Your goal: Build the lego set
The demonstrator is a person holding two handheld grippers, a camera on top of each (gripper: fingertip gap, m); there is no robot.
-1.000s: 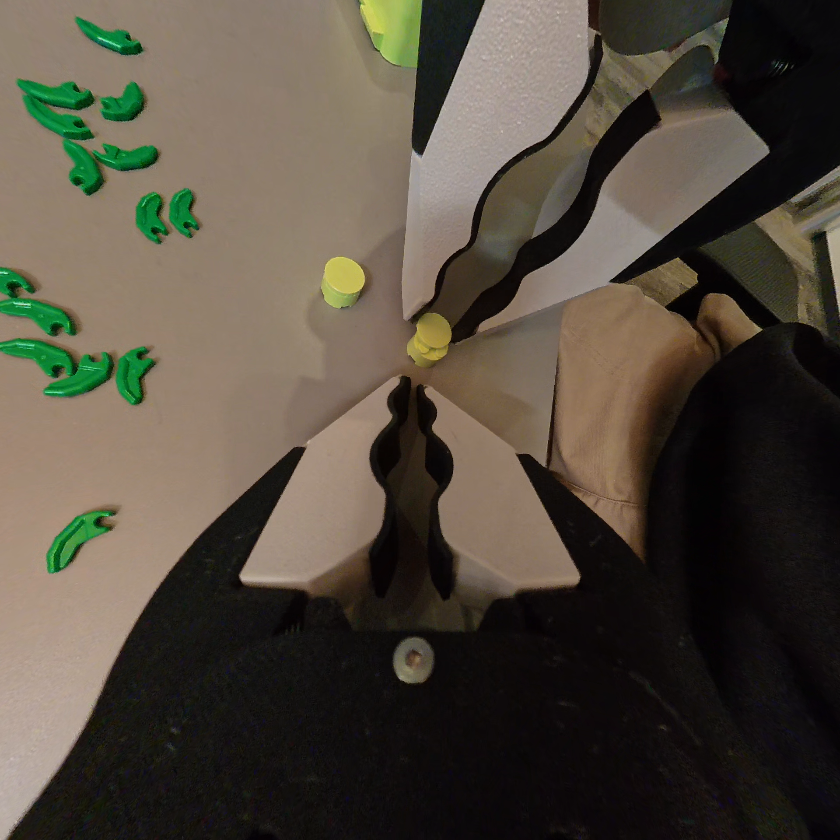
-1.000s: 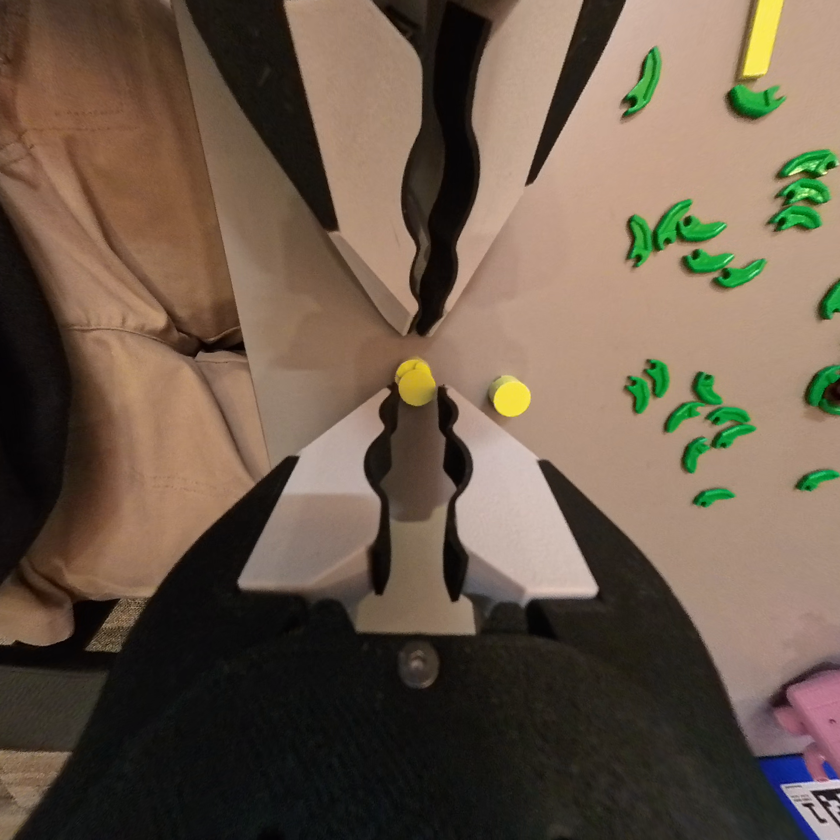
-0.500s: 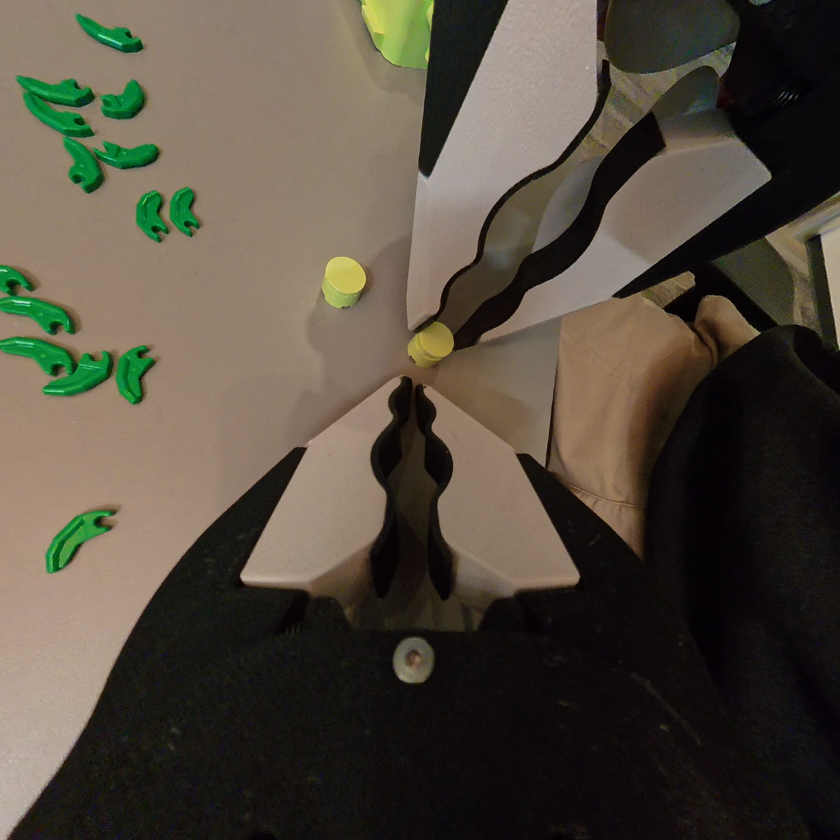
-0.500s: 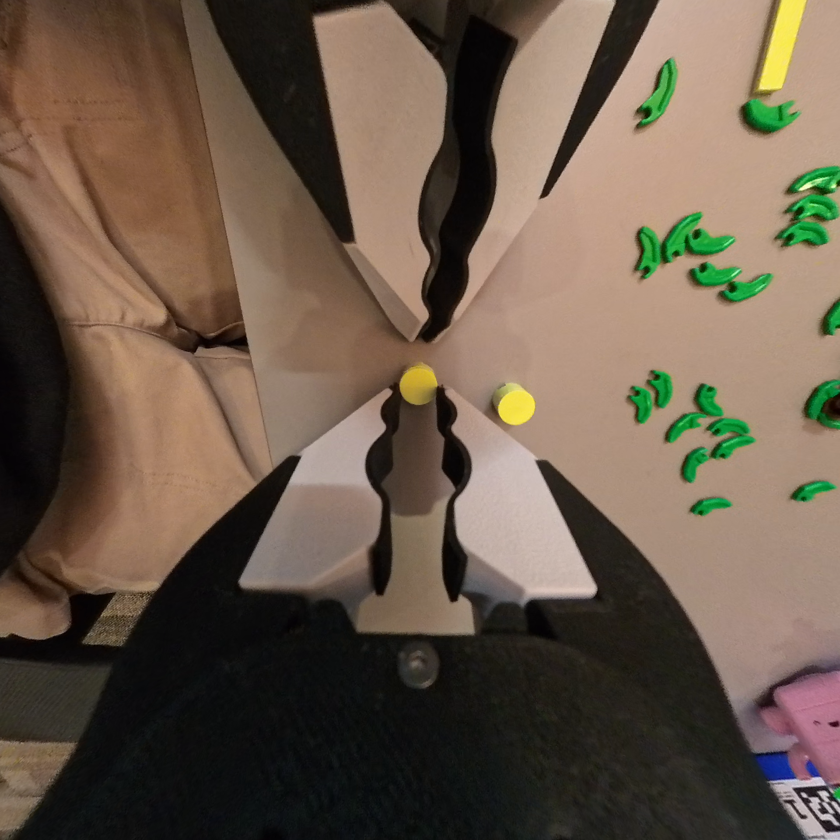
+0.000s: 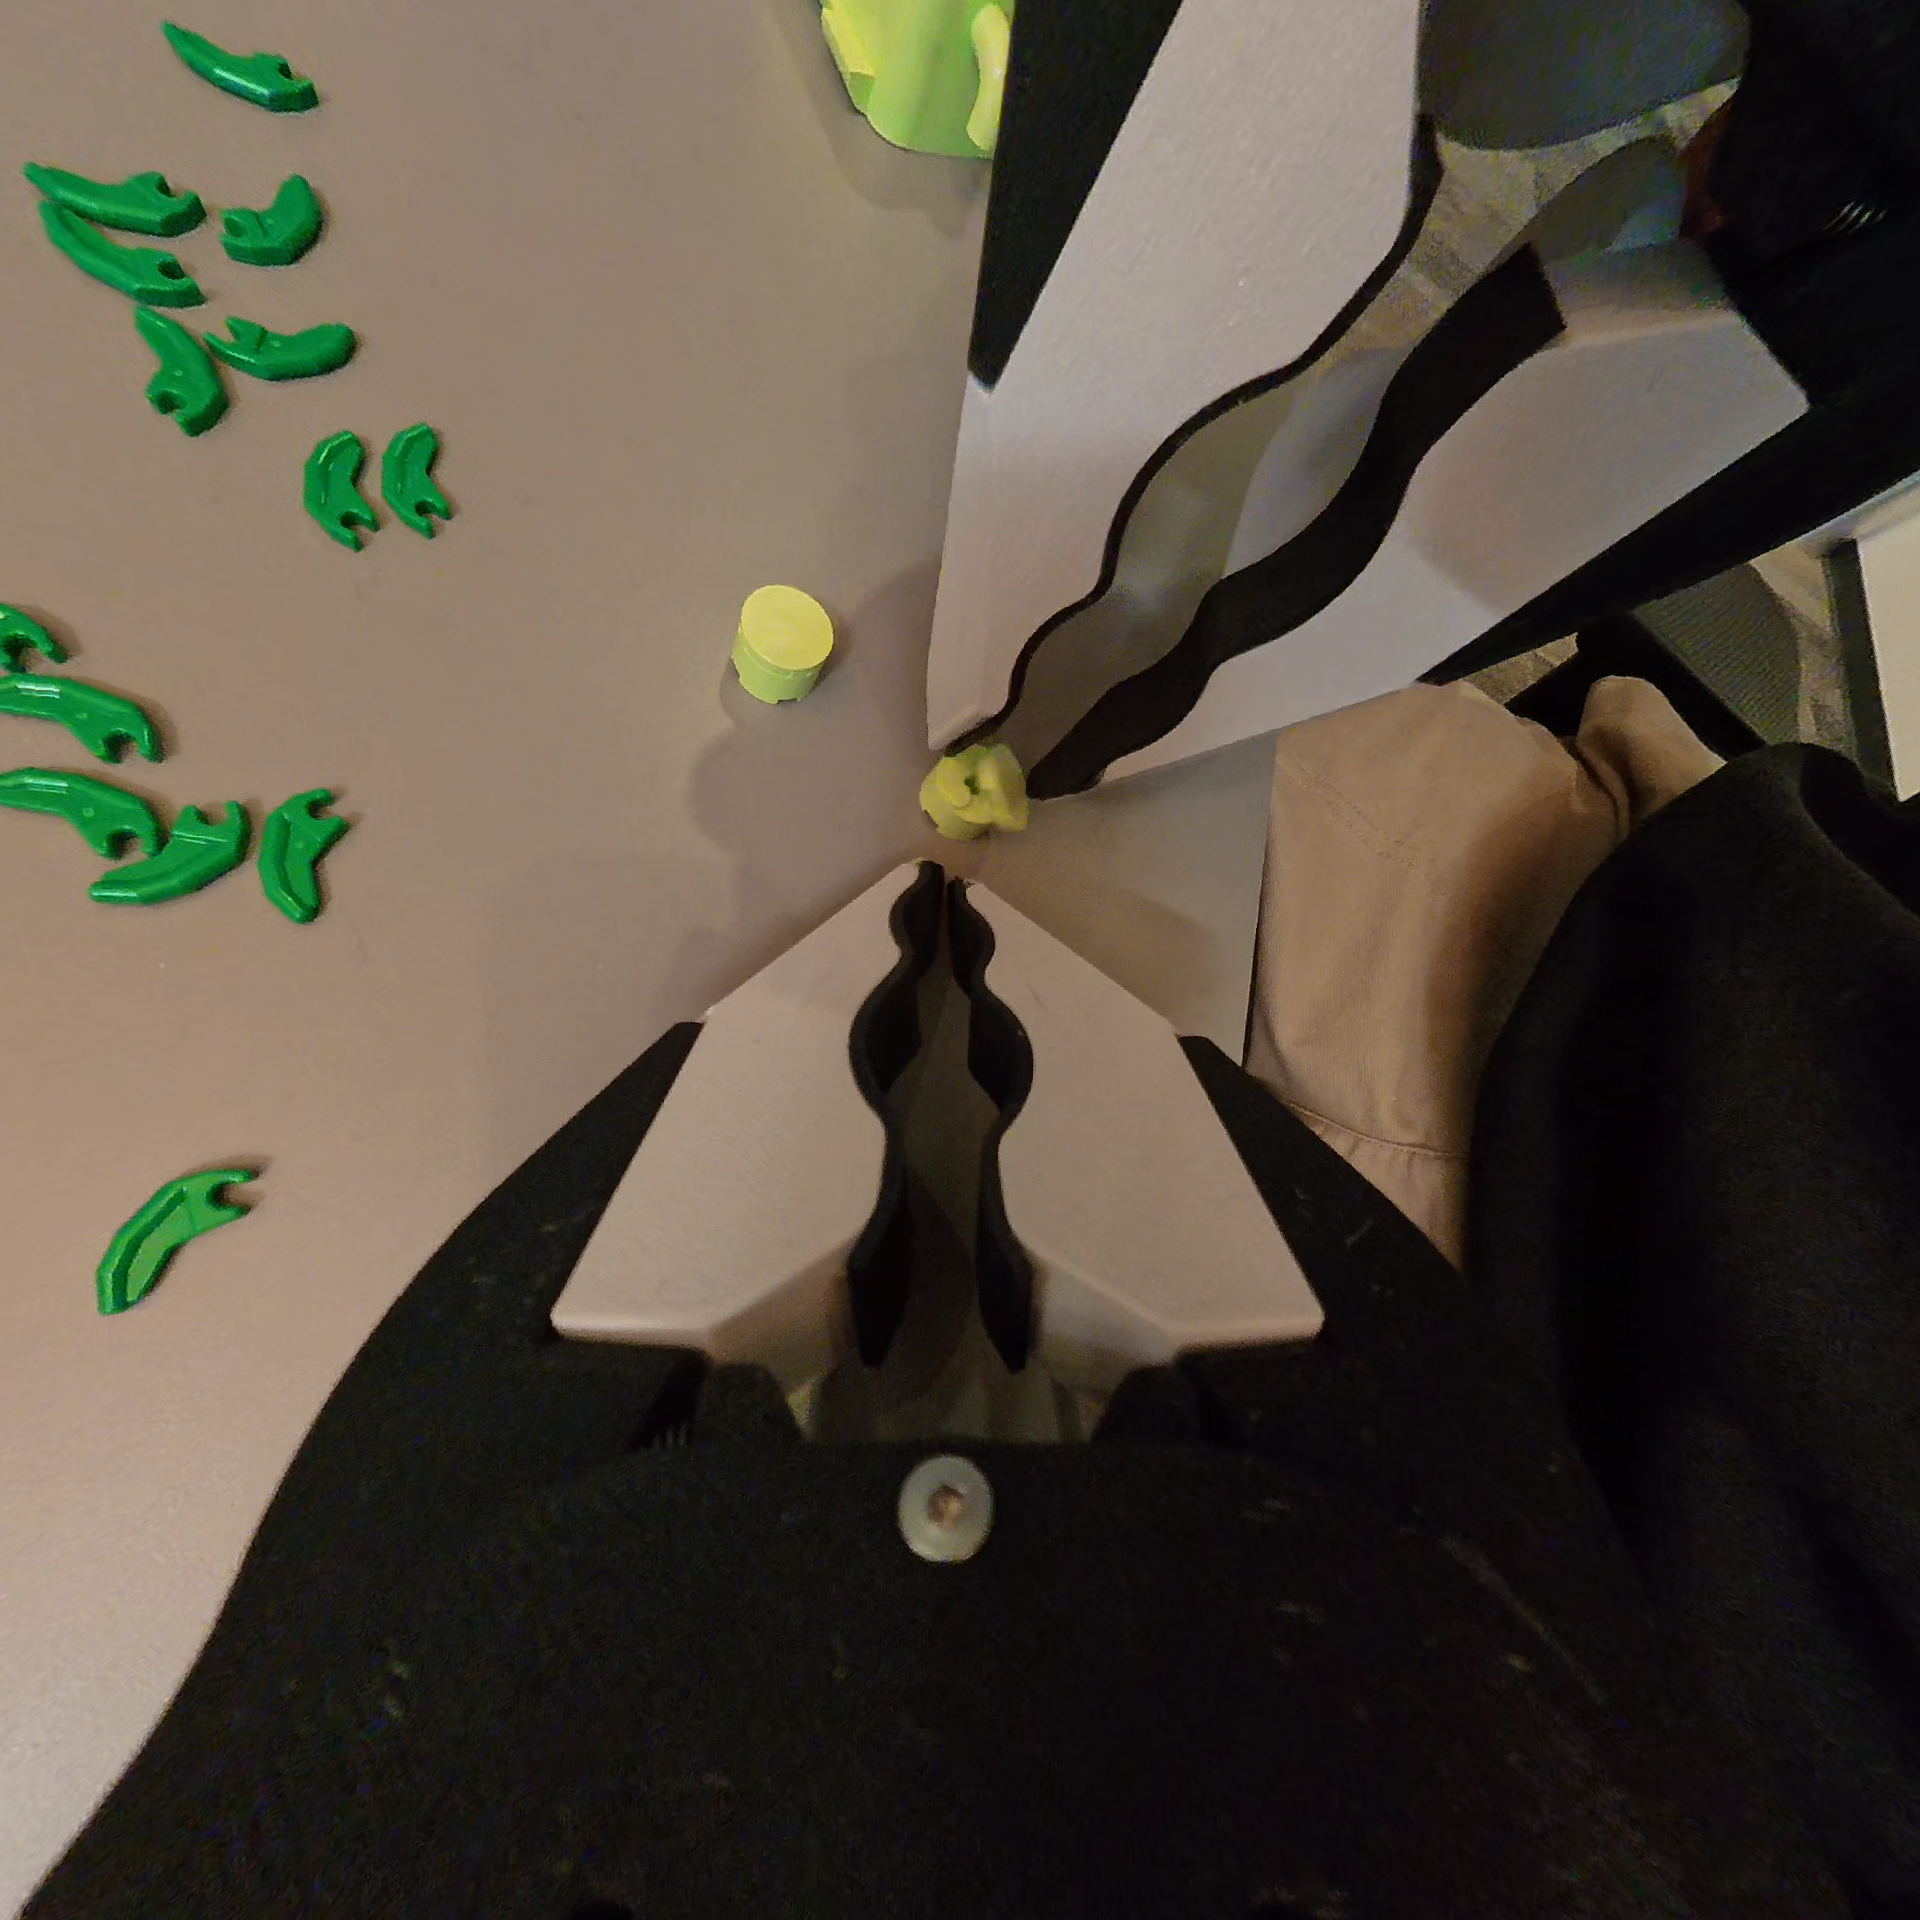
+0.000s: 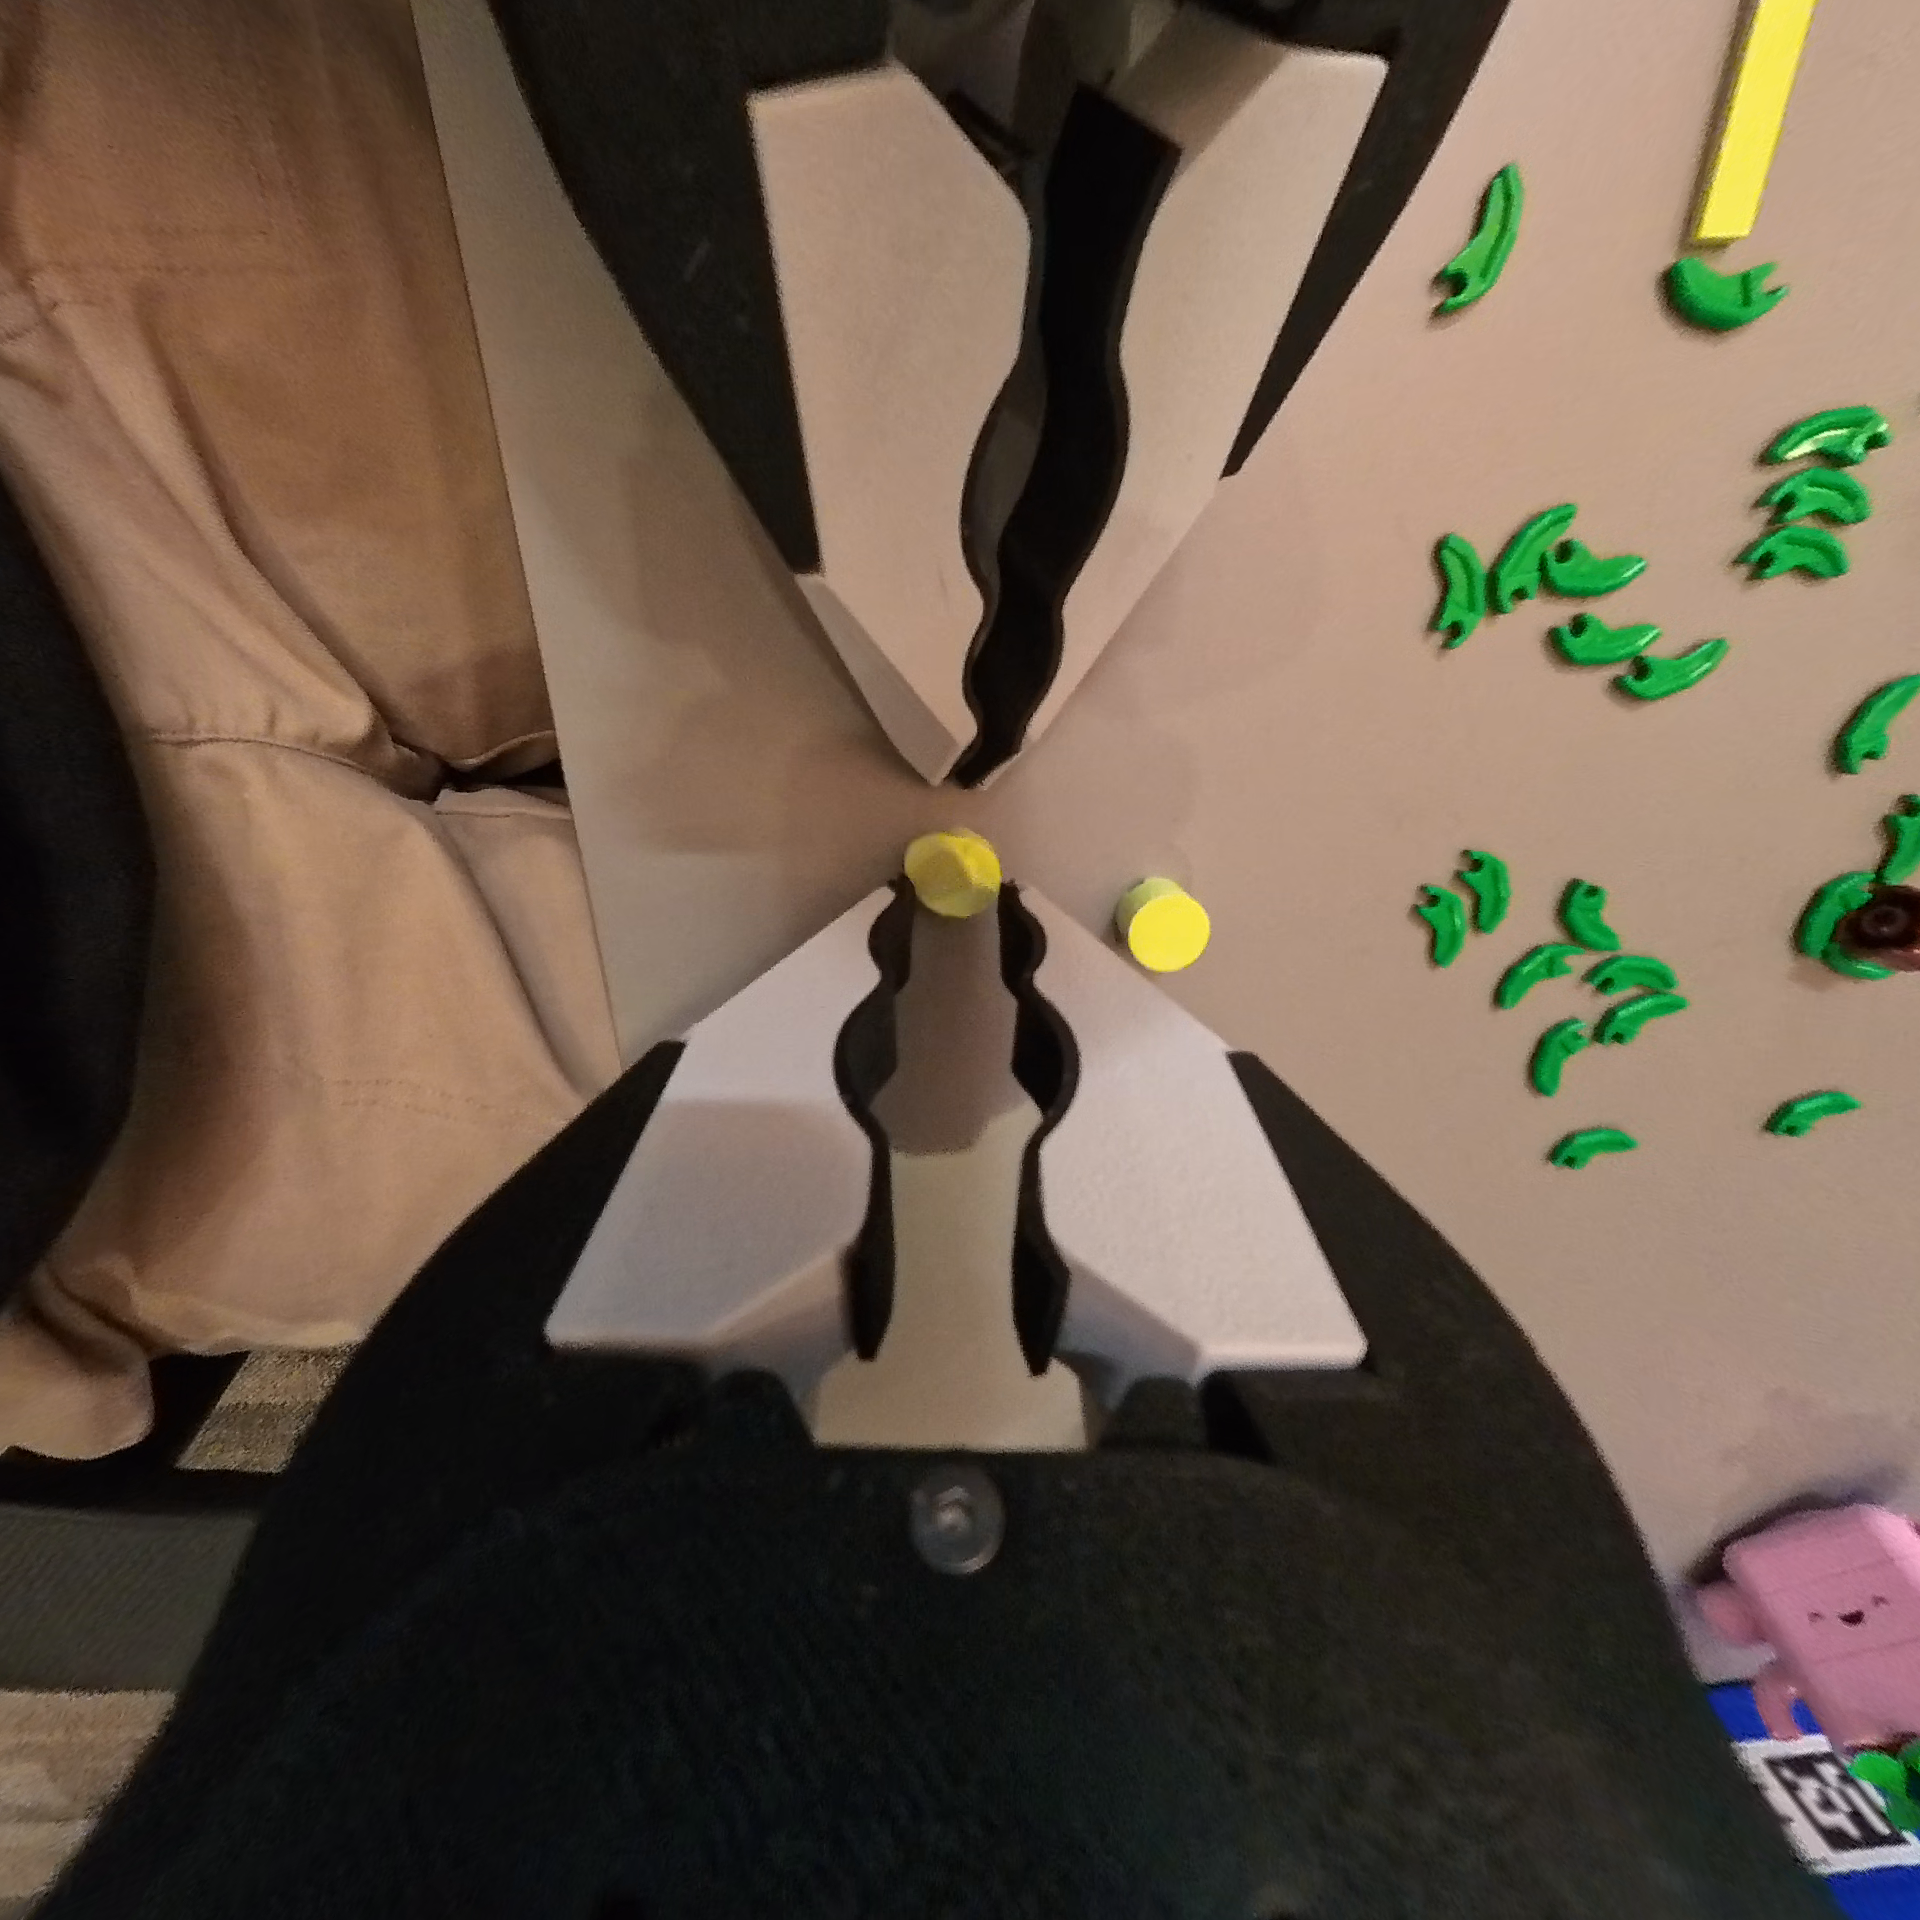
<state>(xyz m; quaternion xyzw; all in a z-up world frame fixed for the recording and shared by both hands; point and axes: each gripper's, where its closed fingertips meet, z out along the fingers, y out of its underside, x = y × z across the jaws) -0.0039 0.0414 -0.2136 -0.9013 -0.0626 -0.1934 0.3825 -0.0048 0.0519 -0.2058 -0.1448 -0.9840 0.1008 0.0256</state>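
Note:
My right gripper (image 6: 951,906) is shut on a small yellow round piece (image 6: 951,873), pinched at the fingertips just above the grey table (image 6: 1299,727) near its edge. In the left wrist view the same piece (image 5: 975,798) shows its hollow underside in the right gripper (image 5: 992,753). My left gripper (image 5: 940,878) is shut and empty, tip to tip with the right one and a short gap from the piece; it also shows in the right wrist view (image 6: 961,774). A second yellow round piece (image 5: 781,644) stands on the table beside them, and shows in the right wrist view (image 6: 1162,925).
Several green leaf pieces (image 5: 177,842) lie scattered over the table. A lime part (image 5: 914,73) sits at the far end. A yellow bar (image 6: 1756,114), a pink figure (image 6: 1829,1621) and a green-ringed brown piece (image 6: 1870,925) lie to the right. A person's tan trousers (image 5: 1403,935) are beyond the table edge. Less than 4 cm separates the two grippers' tips.
The yellow piece in my right gripper has turned, so its underside now faces the left gripper. Both grippers have stayed tip to tip, with only slight shifts.

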